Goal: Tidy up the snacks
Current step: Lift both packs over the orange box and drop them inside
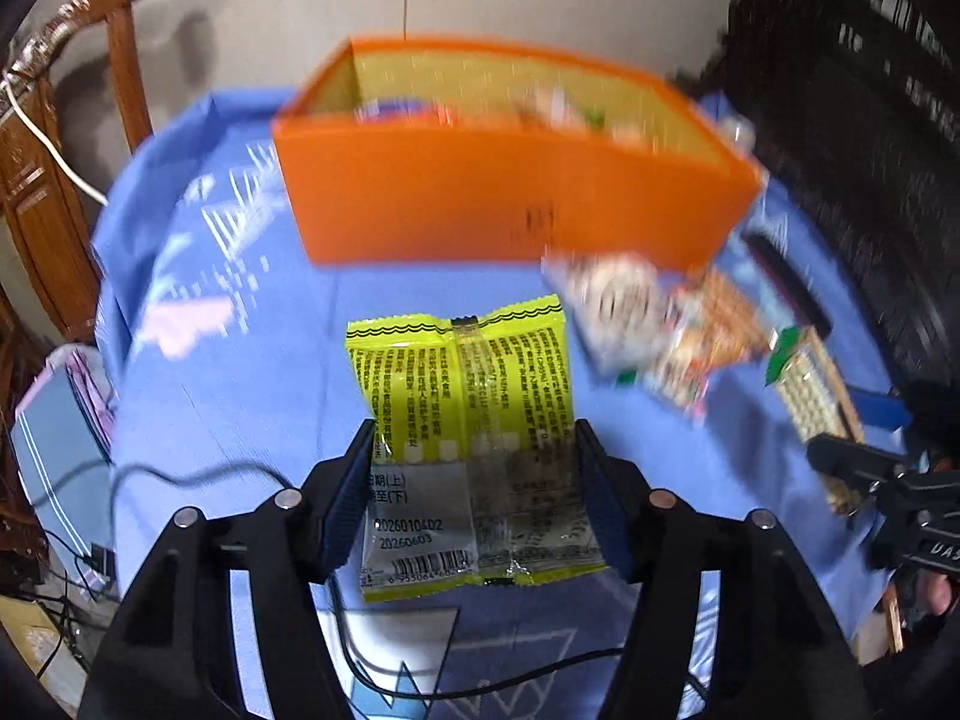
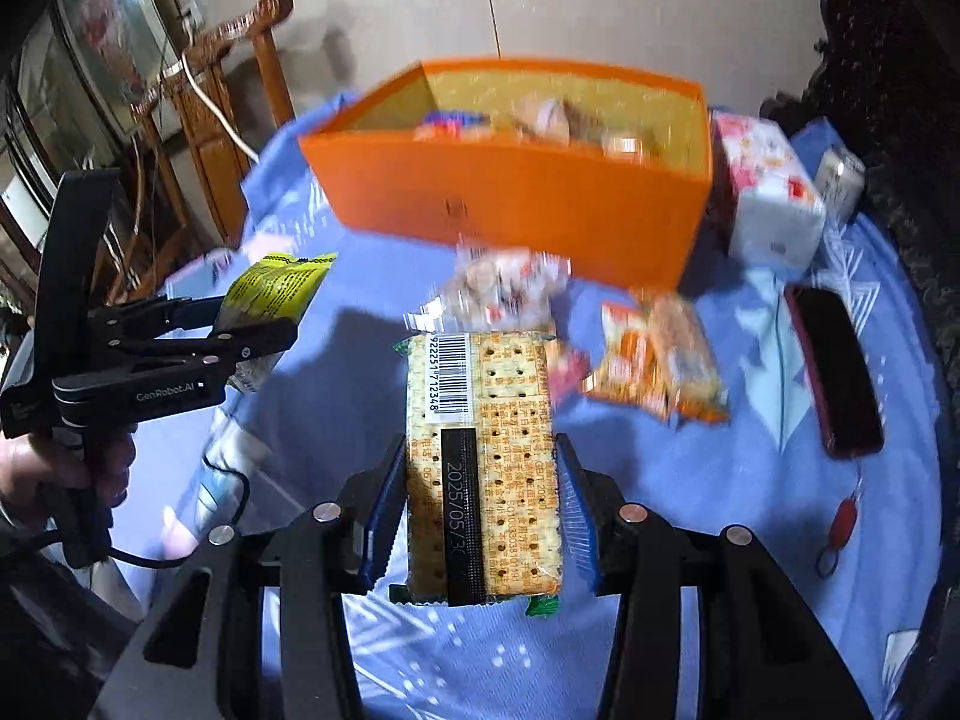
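Blue-clothed worktop [image 2: 750, 330] bore an orange box [image 2: 516, 204] at its far side; left gripper [image 1: 474, 450] clasped a yellow snack packet [image 1: 462, 396], right gripper [image 2: 480, 468] a cracker pack [image 2: 480, 456]. Each wanted lifting clear over the near wall before release.
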Available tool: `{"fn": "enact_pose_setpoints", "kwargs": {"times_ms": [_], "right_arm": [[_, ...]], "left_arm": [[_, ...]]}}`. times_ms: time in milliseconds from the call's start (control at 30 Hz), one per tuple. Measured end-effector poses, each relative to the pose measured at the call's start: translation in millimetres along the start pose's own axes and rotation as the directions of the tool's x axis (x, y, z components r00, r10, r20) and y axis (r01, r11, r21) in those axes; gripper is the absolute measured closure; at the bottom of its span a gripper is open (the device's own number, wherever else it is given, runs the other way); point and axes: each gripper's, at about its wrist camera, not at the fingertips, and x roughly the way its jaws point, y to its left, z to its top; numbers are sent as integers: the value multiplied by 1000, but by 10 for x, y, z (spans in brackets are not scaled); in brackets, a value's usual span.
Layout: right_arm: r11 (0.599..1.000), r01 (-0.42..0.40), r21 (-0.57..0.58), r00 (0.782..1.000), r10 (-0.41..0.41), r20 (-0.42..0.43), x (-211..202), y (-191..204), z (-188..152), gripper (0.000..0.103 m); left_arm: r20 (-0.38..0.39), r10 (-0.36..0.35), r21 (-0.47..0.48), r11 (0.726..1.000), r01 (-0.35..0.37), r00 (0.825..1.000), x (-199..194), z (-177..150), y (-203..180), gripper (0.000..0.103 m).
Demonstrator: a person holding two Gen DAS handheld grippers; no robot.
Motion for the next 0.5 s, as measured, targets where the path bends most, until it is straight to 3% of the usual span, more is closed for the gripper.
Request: {"fn": "enact_pose_setpoints", "kwargs": {"times_ms": [233,500], "right_arm": [[1000,-19,-5,989,19,147,-333,8,574,56],[1000,6,-8,948,-4,318,-515,-113,1523,56]], "left_arm": [[144,-12,-27,999,16,989,-400,684,138,41],[279,-14,-33,999,25,960,-557,1684,156,41]]}}
